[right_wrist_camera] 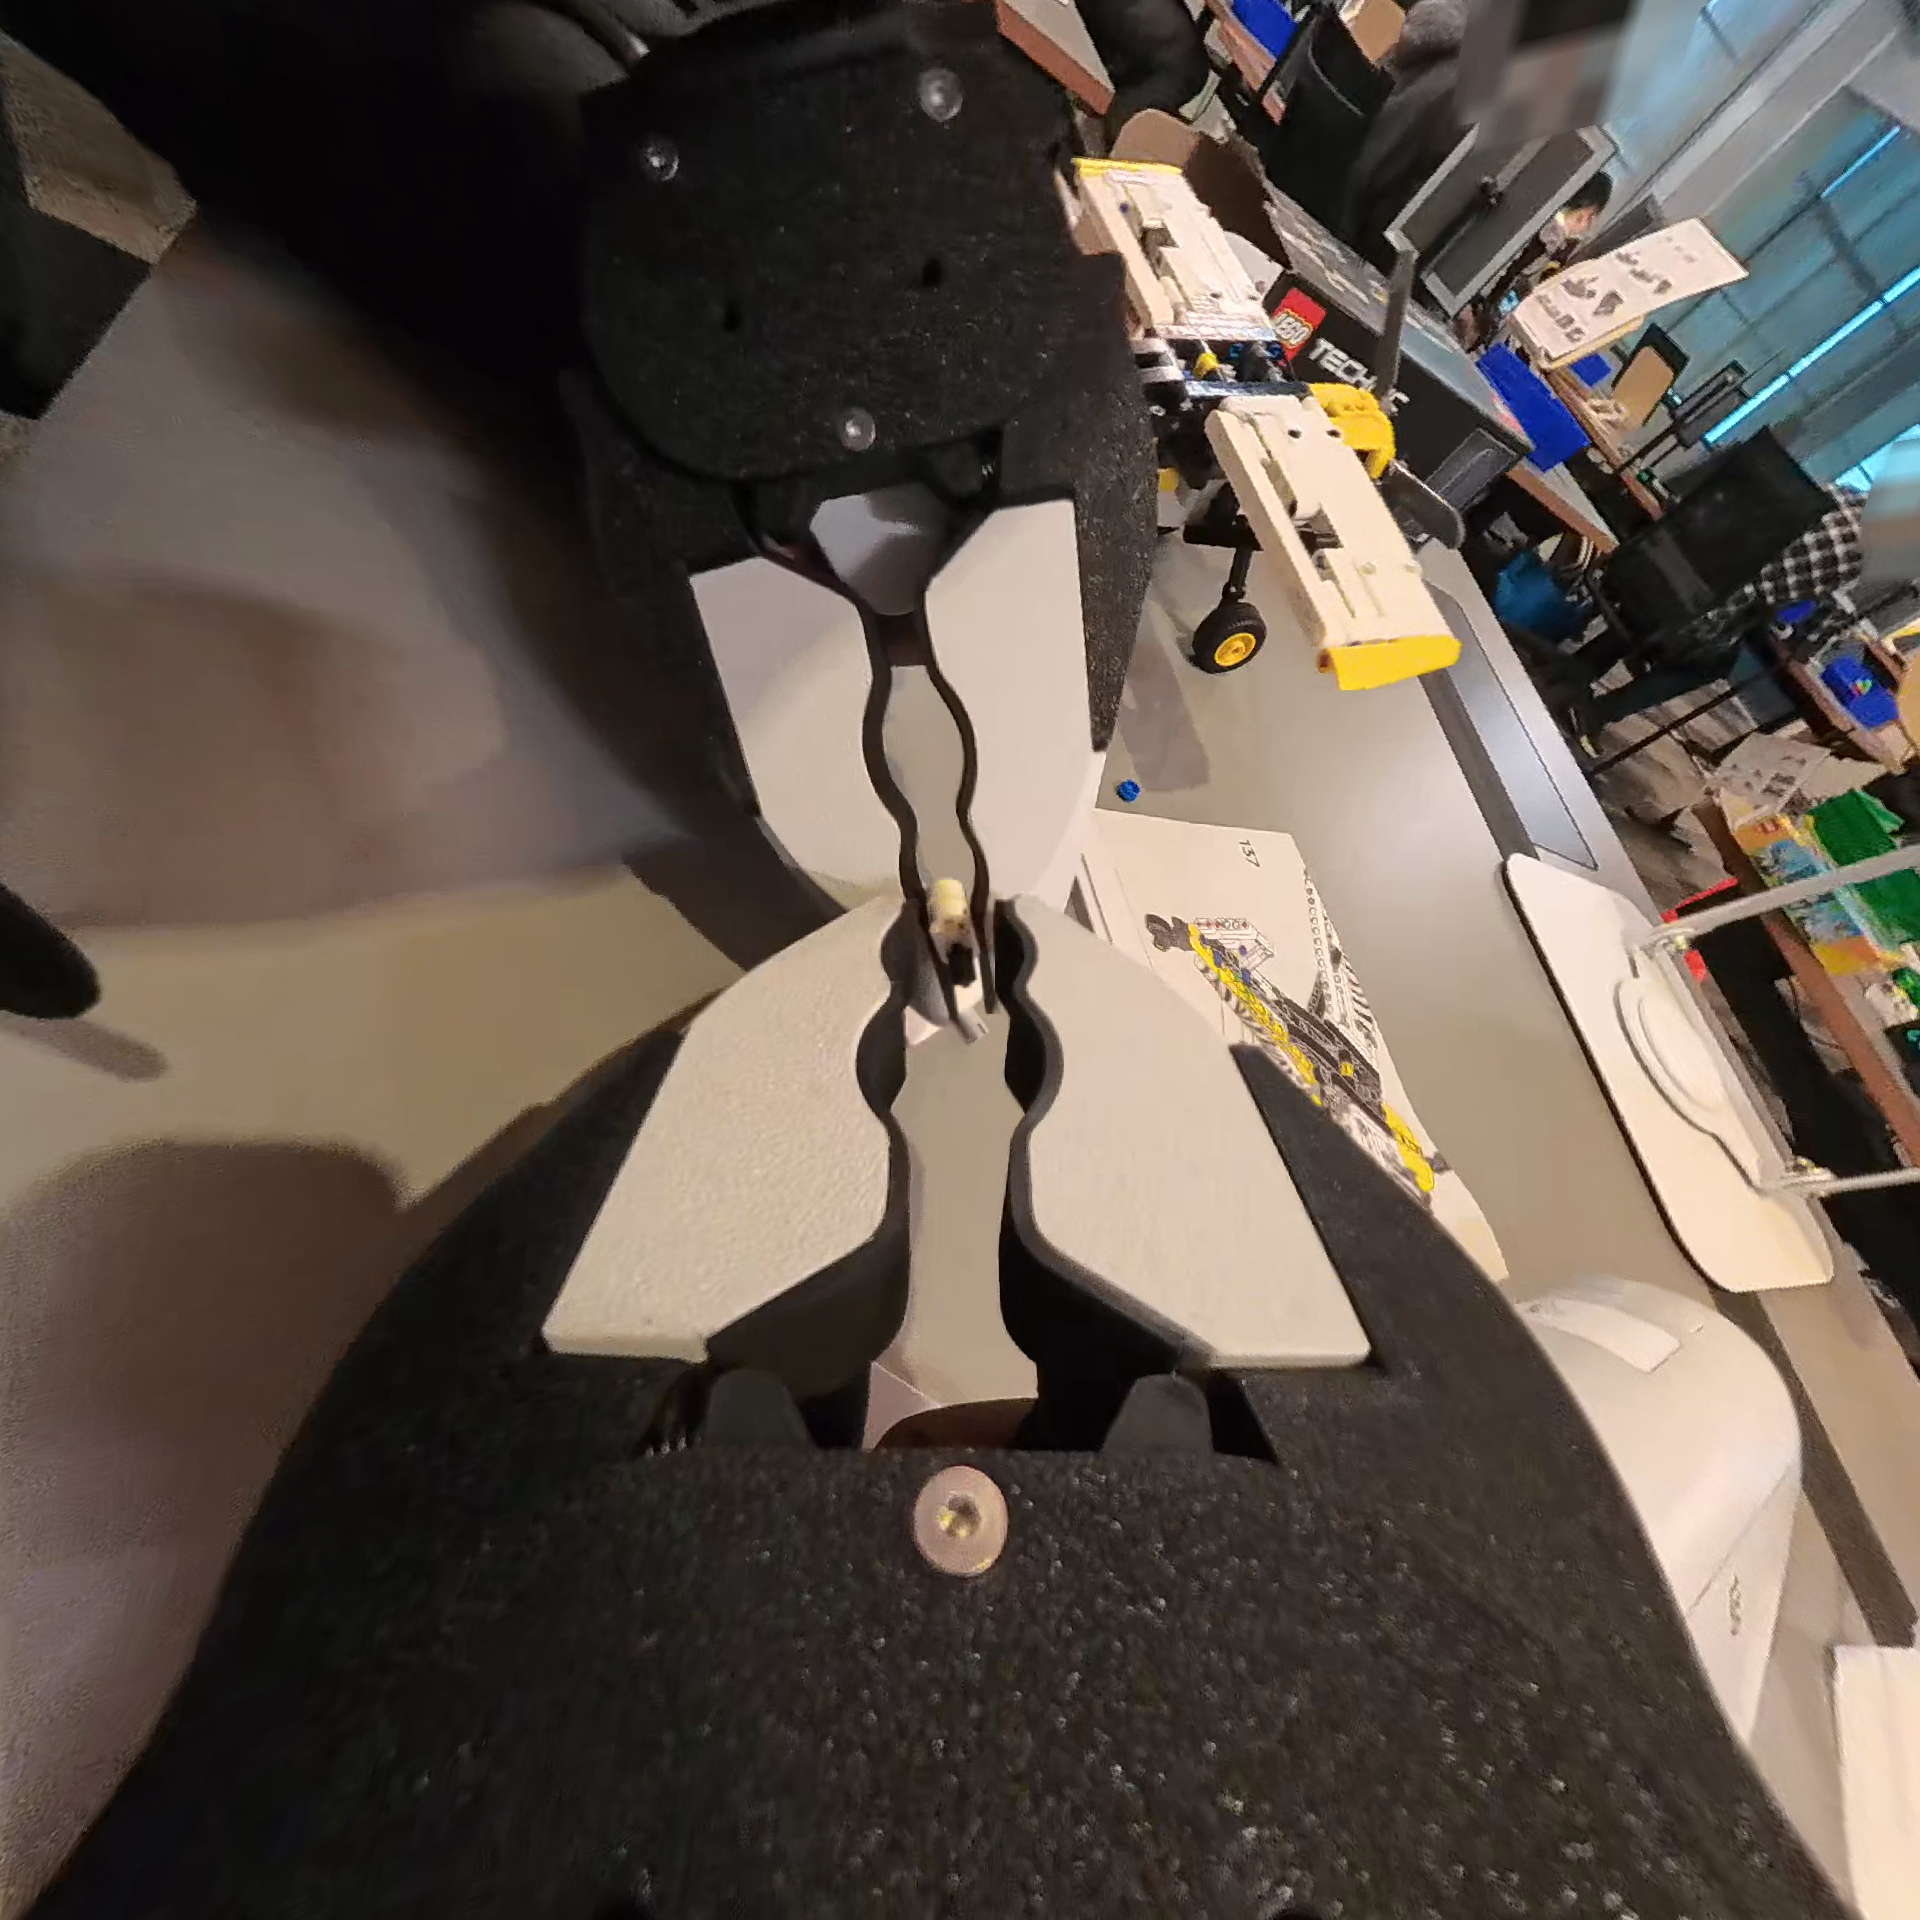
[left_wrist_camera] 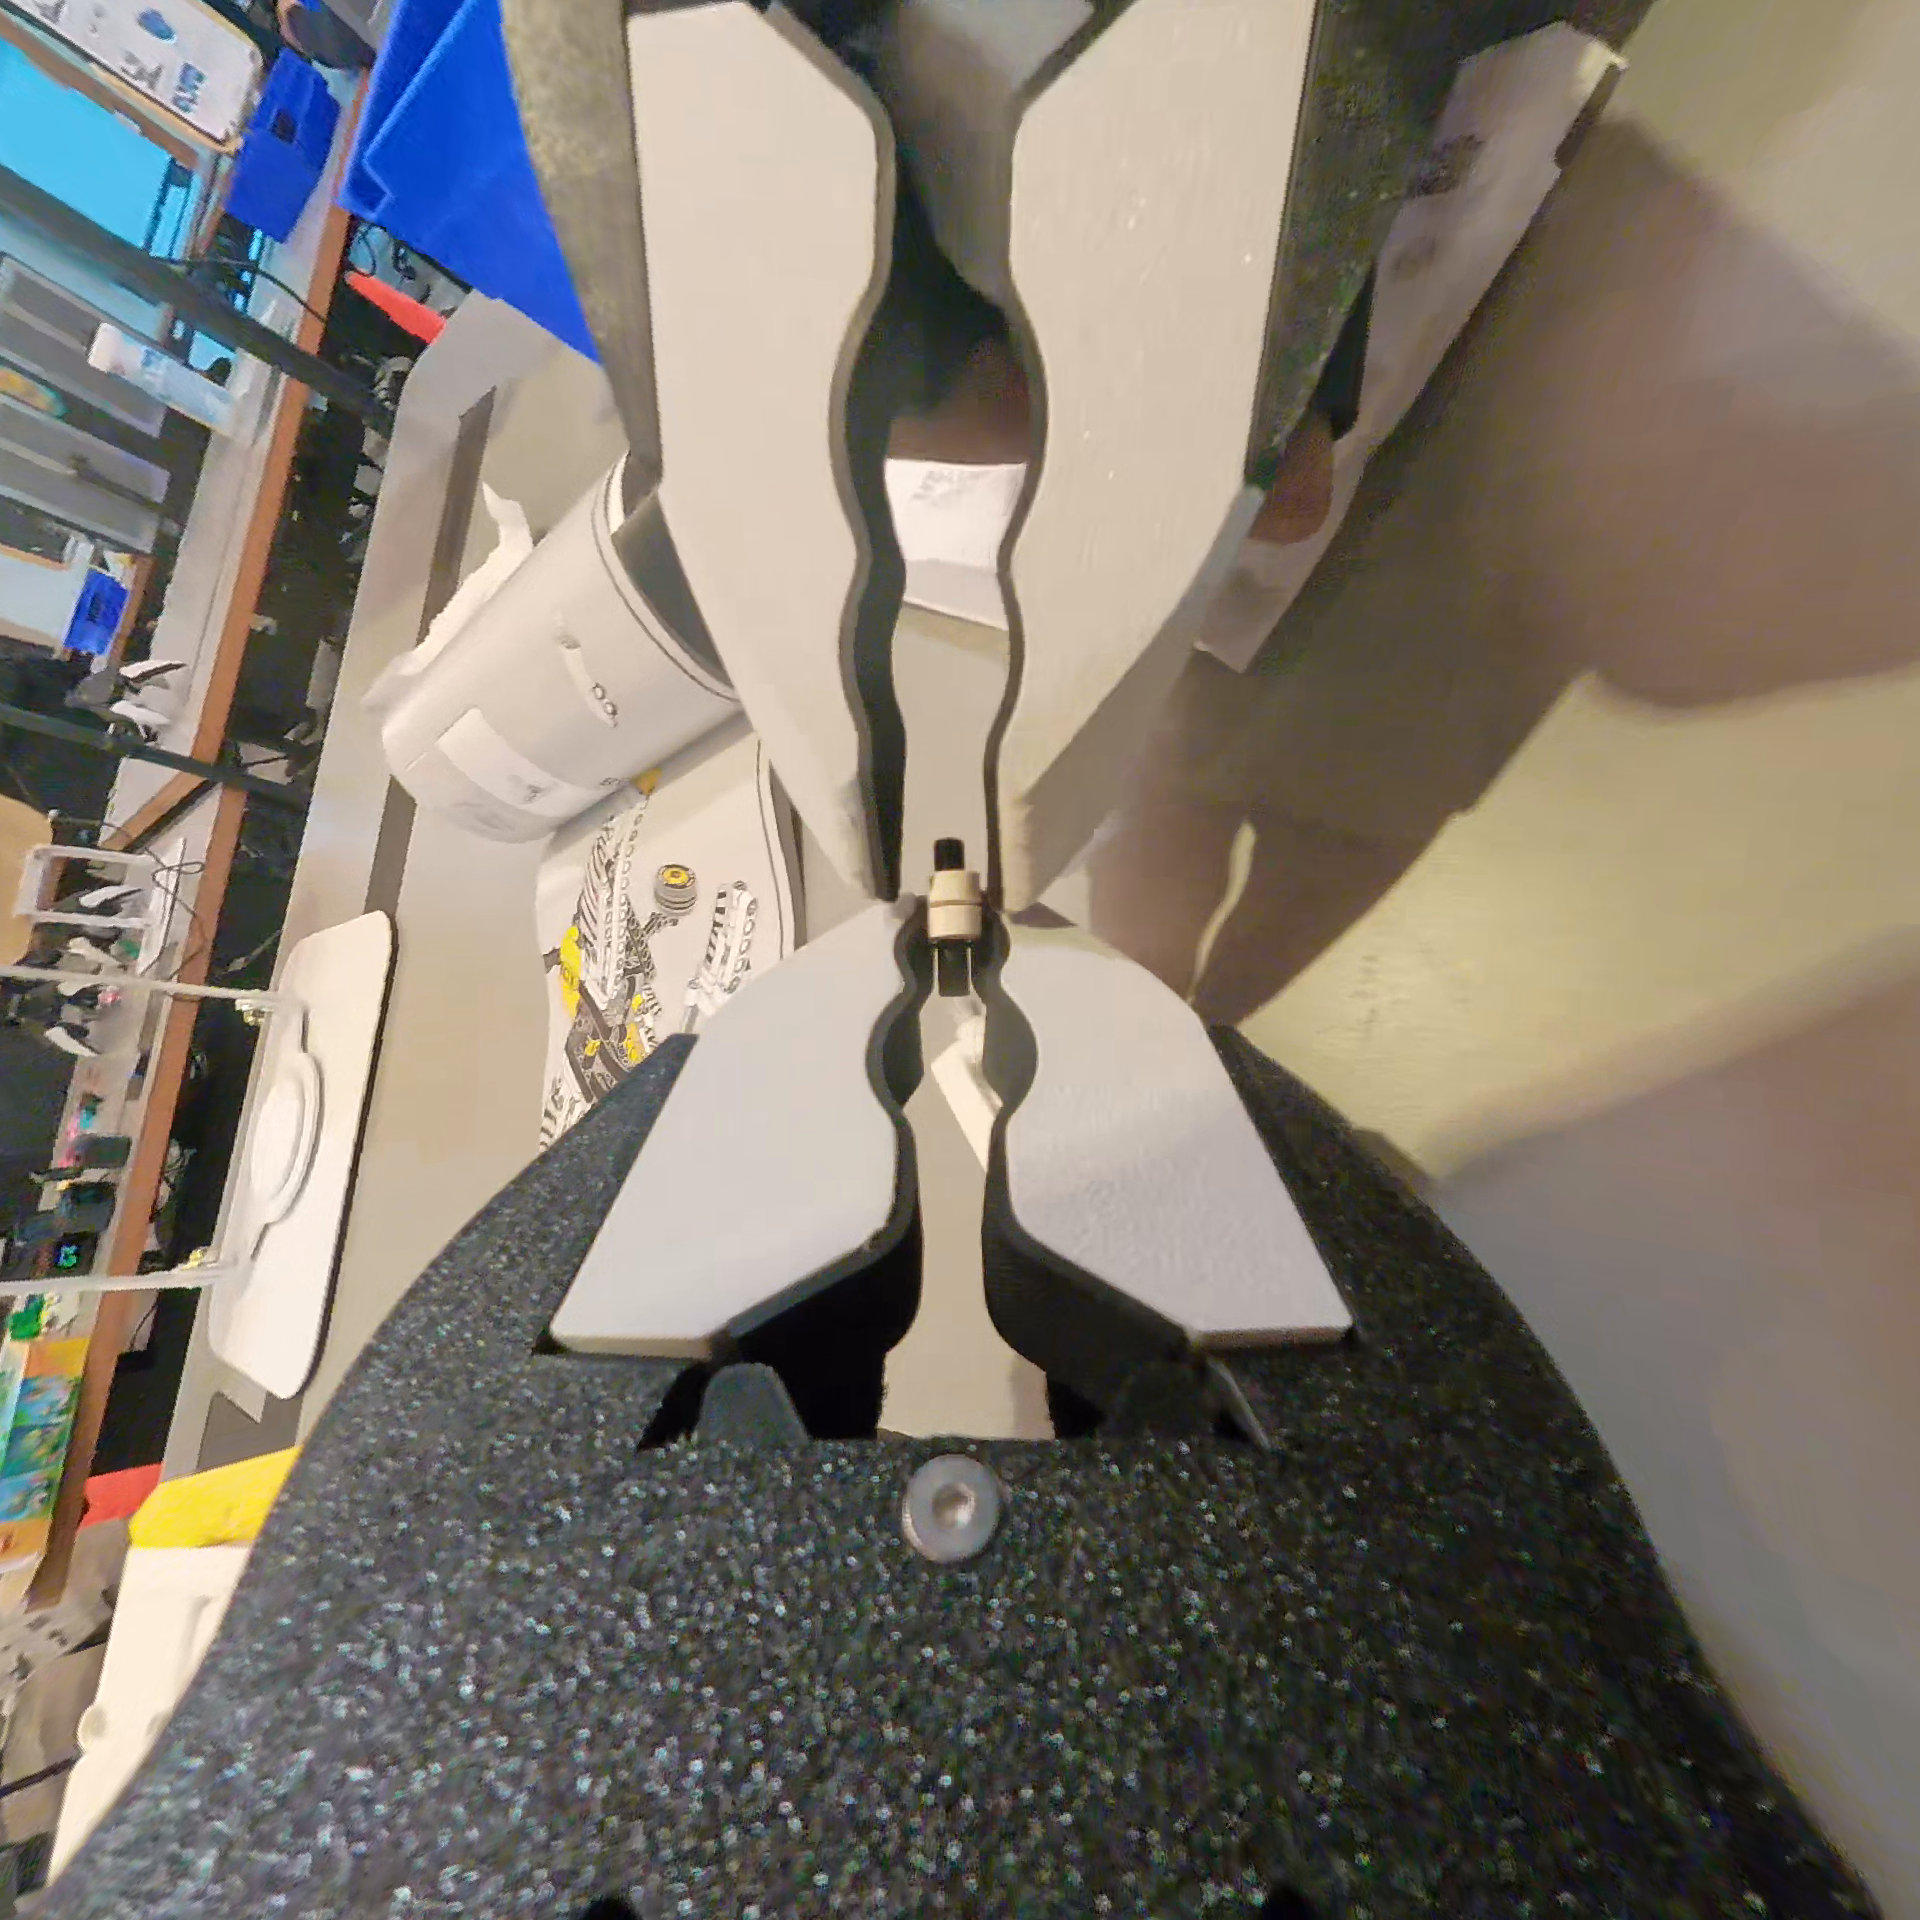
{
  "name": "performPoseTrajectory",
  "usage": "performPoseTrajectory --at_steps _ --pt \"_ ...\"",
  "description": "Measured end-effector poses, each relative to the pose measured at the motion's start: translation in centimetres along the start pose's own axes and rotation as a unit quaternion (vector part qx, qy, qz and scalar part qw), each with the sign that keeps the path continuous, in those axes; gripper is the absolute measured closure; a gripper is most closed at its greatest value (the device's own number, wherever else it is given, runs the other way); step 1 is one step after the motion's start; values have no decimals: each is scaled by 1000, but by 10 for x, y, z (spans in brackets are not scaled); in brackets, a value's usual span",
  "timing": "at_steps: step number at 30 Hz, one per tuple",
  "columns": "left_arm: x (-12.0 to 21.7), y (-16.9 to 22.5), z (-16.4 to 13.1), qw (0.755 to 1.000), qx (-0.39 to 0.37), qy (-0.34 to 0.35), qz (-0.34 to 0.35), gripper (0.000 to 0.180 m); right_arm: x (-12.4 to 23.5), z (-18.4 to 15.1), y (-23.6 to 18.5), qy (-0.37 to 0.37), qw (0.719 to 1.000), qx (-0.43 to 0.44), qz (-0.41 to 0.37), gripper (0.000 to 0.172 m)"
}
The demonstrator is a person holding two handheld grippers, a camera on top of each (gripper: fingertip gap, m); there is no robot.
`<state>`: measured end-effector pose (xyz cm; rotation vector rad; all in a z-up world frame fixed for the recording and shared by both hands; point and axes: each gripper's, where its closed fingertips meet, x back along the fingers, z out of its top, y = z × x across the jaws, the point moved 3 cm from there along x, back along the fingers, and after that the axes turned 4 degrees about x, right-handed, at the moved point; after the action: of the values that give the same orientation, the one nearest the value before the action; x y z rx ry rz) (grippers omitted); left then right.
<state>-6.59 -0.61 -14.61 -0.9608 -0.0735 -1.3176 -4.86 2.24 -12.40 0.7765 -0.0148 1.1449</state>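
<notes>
My two grippers meet tip to tip above the grey table (right_wrist_camera: 1351,748). A small black pin carrying a cream bush (left_wrist_camera: 954,906) stands between the tips. My left gripper (left_wrist_camera: 951,930) is shut on it, with the pads against the bush's sides. A white piece (left_wrist_camera: 961,1070) shows just under the pin. My right gripper (left_wrist_camera: 948,883) comes in from the top of the left wrist view. In the right wrist view the right gripper (right_wrist_camera: 954,920) flanks the bush (right_wrist_camera: 948,900) with a gap on both sides, so it is open. The left gripper's fingers (right_wrist_camera: 1023,665) reach in from above.
An open instruction booklet (right_wrist_camera: 1278,935) lies on the table beside a white cylinder (left_wrist_camera: 520,707). A white and yellow brick-built plane (right_wrist_camera: 1299,499) stands farther back. A white stand base (right_wrist_camera: 1683,1091) sits at the table's edge. A tiny blue piece (right_wrist_camera: 1127,790) lies loose. Left and right tips are no more than a few centimetres apart. From the left gripper's tips to the white piece (left_wrist_camera: 961,1070) is close to 4 centimeters.
</notes>
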Motion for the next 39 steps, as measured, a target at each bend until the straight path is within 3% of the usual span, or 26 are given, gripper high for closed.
performPoseTrajectory --at_steps 8,13,16,22,28,32,39 --pt "0 7 2 1000 -21 -7 -6 173 2 -1 -7 -1 999 17 33 165" --pt "11 -11 -4 999 34 20 14 180 16 -12 10 -12 1000 -7 12 172" --pt "15 -22 -8 996 78 30 15 180 20 -8 17 18 998 -52 16 172" --pt "5 -7 -17 999 43 -11 -10 180 10 -19 5 -32 997 -60 33 172" --pt "6 -13 -22 997 78 -11 -7 180 13 -39 27 -81 985 -147 -31 172" --pt "7 -23 -23 994 104 2 14 171 17 -55 40 -112 970 -207 -65 161" --pt "17 -41 -19 981 187 46 18 142 16 -50 37 -97 963 -251 -30 150"
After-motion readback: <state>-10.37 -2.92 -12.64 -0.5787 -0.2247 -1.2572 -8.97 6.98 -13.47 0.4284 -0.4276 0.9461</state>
